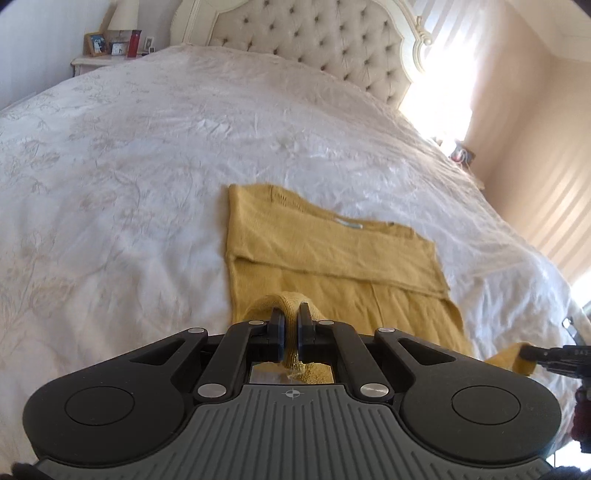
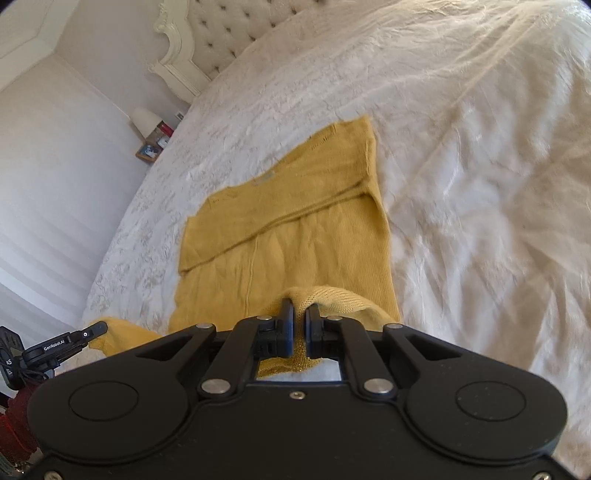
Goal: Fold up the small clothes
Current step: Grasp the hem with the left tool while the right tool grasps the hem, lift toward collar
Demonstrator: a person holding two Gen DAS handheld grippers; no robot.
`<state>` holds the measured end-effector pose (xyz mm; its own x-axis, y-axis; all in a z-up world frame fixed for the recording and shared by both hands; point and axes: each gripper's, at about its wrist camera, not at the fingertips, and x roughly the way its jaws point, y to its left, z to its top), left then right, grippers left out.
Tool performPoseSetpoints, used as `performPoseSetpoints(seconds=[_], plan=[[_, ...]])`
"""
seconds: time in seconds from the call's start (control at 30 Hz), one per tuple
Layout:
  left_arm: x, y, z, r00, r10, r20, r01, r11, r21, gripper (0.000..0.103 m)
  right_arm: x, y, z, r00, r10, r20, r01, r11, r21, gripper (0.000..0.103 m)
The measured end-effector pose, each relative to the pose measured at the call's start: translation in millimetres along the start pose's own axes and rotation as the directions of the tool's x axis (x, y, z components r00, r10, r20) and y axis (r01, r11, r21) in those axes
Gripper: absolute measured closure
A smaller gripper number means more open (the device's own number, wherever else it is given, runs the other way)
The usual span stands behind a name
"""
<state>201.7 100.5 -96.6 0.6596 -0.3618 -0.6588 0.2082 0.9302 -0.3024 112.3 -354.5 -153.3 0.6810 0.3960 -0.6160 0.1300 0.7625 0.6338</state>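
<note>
Item: mustard-yellow knit sweater [image 1: 332, 258], lying on the bed ahead of both hand-held grippers, its far part lying flat with a fold line crossing its width and a neckline label showing near the far edge. Its near hem is rising off the bedspread at two points.

Left hand-held gripper [image 1: 291, 314]: jaws pressing together on a bunched ridge of the near hem, fabric hanging down between the fingers.

Right hand-held gripper [image 2: 300, 314]: jaws likewise pinching the hem at the other near corner, knit arching over the fingertips.

White embroidered bedspread [image 1: 129, 166]: lying wrinkled beneath and around the sweater.

Tufted cream headboard [image 1: 295, 40]: standing far beyond the sweater.

Nightstand [image 1: 96, 61]: sitting far ahead-left of the left hand-held gripper, carrying a lamp [image 1: 123, 16], picture frames and a red bottle [image 1: 133, 43].
</note>
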Motion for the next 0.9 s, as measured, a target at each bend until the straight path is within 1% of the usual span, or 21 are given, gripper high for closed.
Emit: performPoseSetpoints(seconds=[0.17, 0.3, 0.4, 0.57, 0.8, 0.9], plan=[[26, 0, 39, 0.997, 0.027, 0.067, -0.024, 0.998, -0.05, 0.097, 28, -3, 52, 0.998, 0.022, 0.058, -0.022, 1.0, 0.005, 0.091], [51, -3, 63, 0.994, 0.06, 0.096, -0.054, 0.996, -0.068, 0.097, 58, -6, 89, 0.997, 0.018, 0.071, -0.017, 1.0, -0.012, 0.091], [71, -3, 77, 0.992, 0.076, 0.099, -0.069, 0.995, -0.076, 0.097, 80, -9, 110, 0.998, 0.004, 0.067, -0.003, 1.0, -0.015, 0.091], [104, 1, 92, 0.993, 0.1, 0.061, -0.095, 0.991, -0.09, 0.097, 114, -16, 130, 0.999, -0.037, 0.028, 0.038, 0.999, -0.011, 0.091], [144, 18, 104, 0.993, 0.117, -0.008, -0.118, 0.989, -0.092, 0.097, 152, -24, 142, 0.995, -0.095, -0.019, 0.095, 0.995, 0.005, 0.091], [165, 27, 107, 0.992, 0.119, -0.047, -0.123, 0.988, -0.088, 0.097, 169, -30, 145, 0.99, -0.136, -0.04, 0.137, 0.99, 0.013, 0.09]])
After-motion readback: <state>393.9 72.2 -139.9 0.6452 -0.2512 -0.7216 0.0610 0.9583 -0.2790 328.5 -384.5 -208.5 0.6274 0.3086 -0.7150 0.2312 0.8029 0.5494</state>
